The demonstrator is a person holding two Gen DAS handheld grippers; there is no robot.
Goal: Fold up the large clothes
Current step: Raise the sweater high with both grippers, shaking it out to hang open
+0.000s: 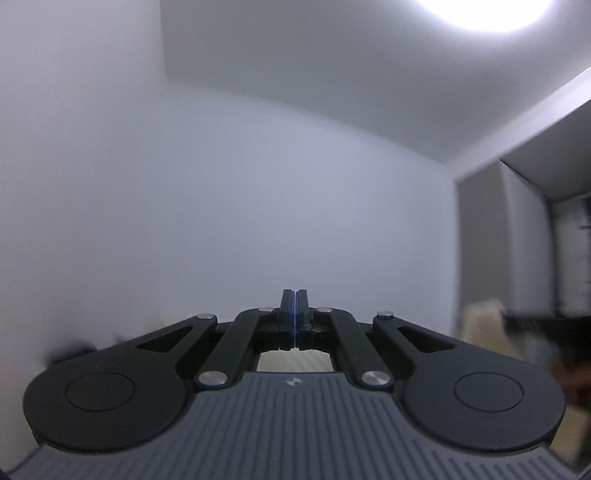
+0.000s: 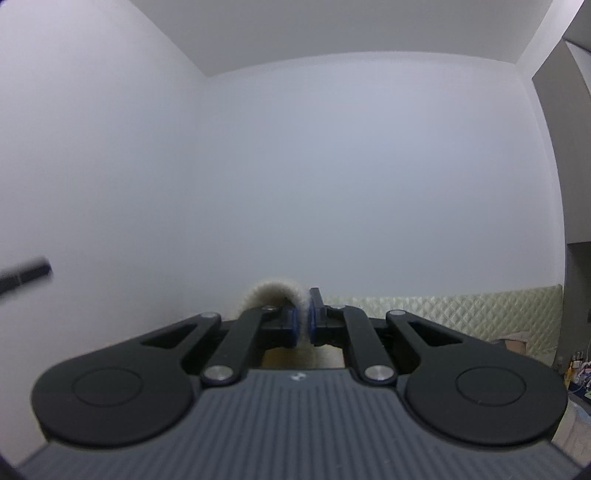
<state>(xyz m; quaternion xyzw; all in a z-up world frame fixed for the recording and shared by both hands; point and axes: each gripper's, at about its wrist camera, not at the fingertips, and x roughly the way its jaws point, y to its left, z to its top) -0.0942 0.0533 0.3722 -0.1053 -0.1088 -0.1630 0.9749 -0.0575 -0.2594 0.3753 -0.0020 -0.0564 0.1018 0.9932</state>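
While both cameras face a bare white wall [image 2: 332, 184], the right tool [image 2: 303, 317] is clamped on a fold of fluffy cream garment [image 2: 271, 291], which bulges up over its left finger just in front of the wall and shows again as pale fabric below the blue pads [image 2: 294, 325]. Left of that tool, at the picture's edge, a blurred dark bar [image 2: 26, 275] juts in. Beyond and to its right, a quilted cream panel [image 2: 461, 310] runs along the foot of the wall. The left tool [image 1: 294, 306] has its fingers pressed together with only a hairline between them; whether cloth is pinched there cannot be told, though pale fabric shows through the gap beneath them. To the right of that tool, a blurred patch of the same cream garment [image 1: 482, 325] shows, nearer than the wall. A ceiling lamp [image 1: 491, 11] glares above.
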